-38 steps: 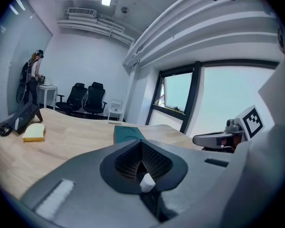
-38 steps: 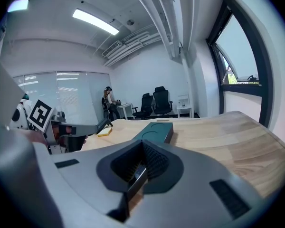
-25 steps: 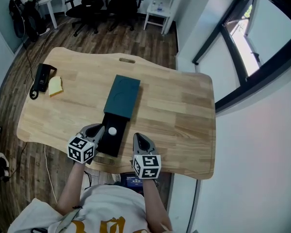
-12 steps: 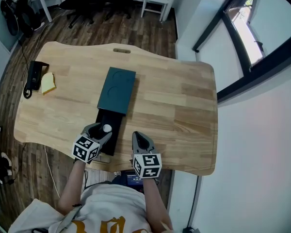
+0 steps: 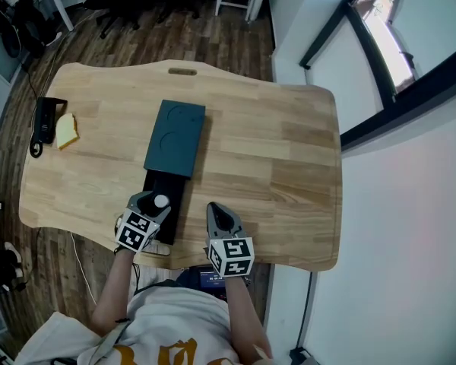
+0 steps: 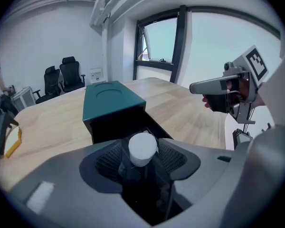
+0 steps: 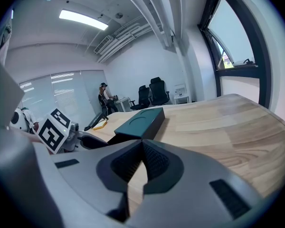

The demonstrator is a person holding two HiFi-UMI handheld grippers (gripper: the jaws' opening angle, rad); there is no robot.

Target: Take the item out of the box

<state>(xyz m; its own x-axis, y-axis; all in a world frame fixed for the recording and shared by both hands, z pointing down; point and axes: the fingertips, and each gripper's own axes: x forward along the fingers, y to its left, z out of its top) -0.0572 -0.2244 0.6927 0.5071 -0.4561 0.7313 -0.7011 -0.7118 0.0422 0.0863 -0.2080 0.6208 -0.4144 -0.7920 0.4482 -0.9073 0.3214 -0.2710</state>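
Standing cap-up in box [image 5: 175,137]: white-capped item [image 5: 160,201]

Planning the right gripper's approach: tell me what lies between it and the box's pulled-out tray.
Only bare tabletop separates the right gripper from the tray, as the head view shows.

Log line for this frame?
left tool: opening, white item between jaws | item in box tray | right tool: shut, empty

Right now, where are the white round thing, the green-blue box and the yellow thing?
White round thing [image 6: 142,147]: left gripper view, on its flat top.
Green-blue box [image 5: 175,138]: head view, middle of its top.
Yellow thing [image 5: 66,131]: head view, its middle.
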